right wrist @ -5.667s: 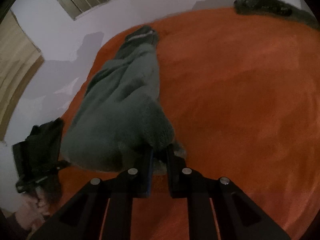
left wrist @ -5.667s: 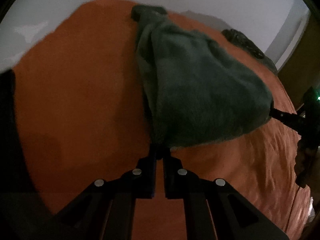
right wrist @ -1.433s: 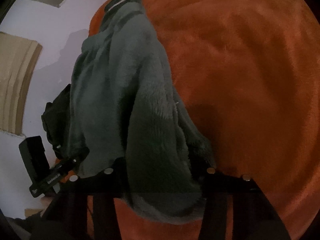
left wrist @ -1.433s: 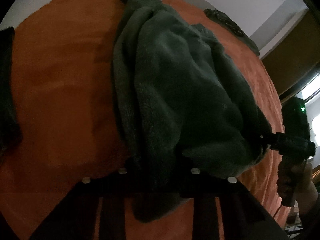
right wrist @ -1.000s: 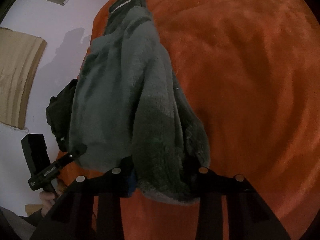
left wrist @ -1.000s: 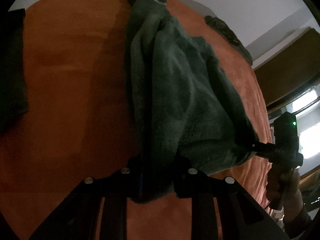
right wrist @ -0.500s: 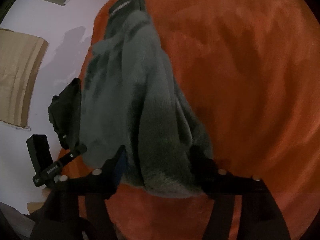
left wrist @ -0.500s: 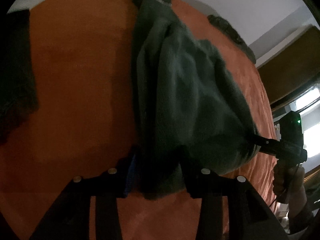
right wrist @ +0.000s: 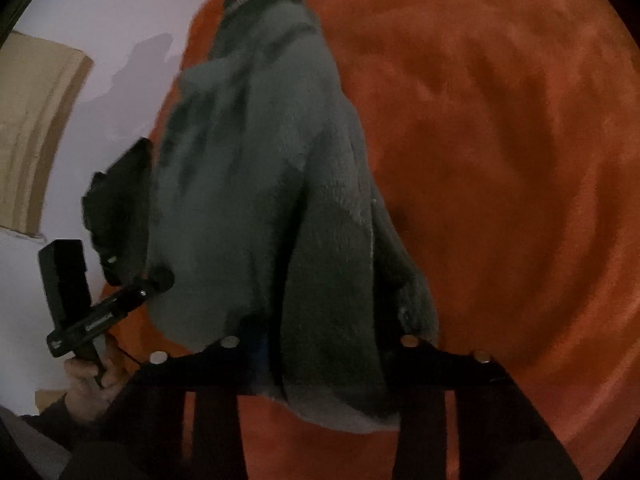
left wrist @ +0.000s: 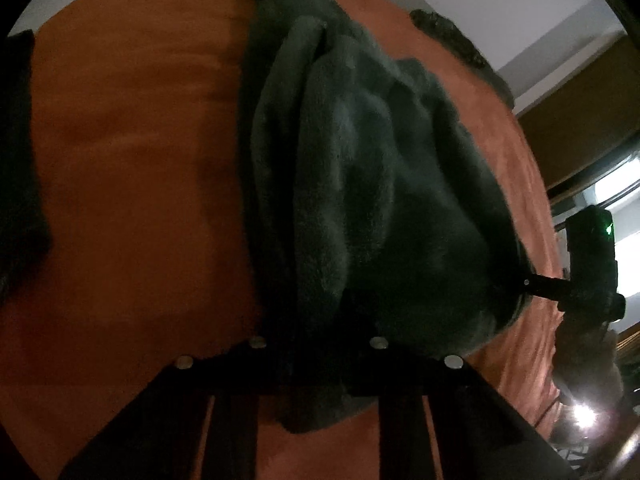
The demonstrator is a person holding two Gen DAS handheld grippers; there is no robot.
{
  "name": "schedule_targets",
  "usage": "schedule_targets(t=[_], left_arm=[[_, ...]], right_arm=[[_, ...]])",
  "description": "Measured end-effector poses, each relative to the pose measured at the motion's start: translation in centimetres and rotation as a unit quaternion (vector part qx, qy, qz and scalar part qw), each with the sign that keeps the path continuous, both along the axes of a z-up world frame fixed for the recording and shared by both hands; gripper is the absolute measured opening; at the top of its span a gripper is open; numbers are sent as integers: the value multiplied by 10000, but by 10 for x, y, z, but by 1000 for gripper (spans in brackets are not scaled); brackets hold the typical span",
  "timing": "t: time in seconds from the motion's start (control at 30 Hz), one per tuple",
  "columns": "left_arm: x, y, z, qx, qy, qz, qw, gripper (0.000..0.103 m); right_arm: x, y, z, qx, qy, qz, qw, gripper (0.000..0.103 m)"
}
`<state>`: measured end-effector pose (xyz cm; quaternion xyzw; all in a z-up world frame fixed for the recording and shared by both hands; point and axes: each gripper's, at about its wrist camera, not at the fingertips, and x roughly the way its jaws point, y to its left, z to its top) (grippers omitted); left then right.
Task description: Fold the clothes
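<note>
A dark grey-green fleece garment (left wrist: 360,184) lies lengthwise on the orange bedspread (left wrist: 132,152), its ribbed cuff at the far end. Its near end drapes over my left gripper (left wrist: 316,344), whose jaws stand wide apart with fleece between them. In the right wrist view the same fleece (right wrist: 272,184) hangs over my right gripper (right wrist: 320,344), jaws also wide apart. The fingertips of both are hidden by cloth. The right gripper also shows at the garment's right corner (left wrist: 536,284), and the left gripper at its left corner (right wrist: 152,280).
A dark garment (left wrist: 20,152) lies at the bed's left edge. Another dark item (left wrist: 452,40) sits at the far right of the bed by the white wall. A wardrobe (left wrist: 580,92) stands to the right. Bare bedspread (right wrist: 500,160) spreads to the right.
Both grippers went from pinched shut on the garment's near corners to jaws spread wide. The near end was raised and moved toward the far end, and fleece now drapes over both grippers.
</note>
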<state>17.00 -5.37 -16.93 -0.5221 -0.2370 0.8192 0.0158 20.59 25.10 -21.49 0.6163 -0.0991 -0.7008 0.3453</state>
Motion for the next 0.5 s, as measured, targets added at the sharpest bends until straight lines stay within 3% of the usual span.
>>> schedule_targets(t=[0.1,0.17,0.2,0.37,0.5], left_arm=[[0,3,-7,-233,-42,-134,9996,21],[-1,-1,-8,-142,-68,-61,9999,34],[-1,-4,-6,-80,-55,22,9999,36],[-1,-24,23,-218,278,213,9991,37],[-9,-33,45,-222,520,182,9982,39]], right_arm=[[3,10,4,-152,0,-49,9999,38],[-1,6,-7,5,-121,-17,9999,51],[-3,4,-12,87,-181,0,9998,52],[-12,0,24,338,360,289,9984,53],[-19,-2,62,123,565,331,9978,58]])
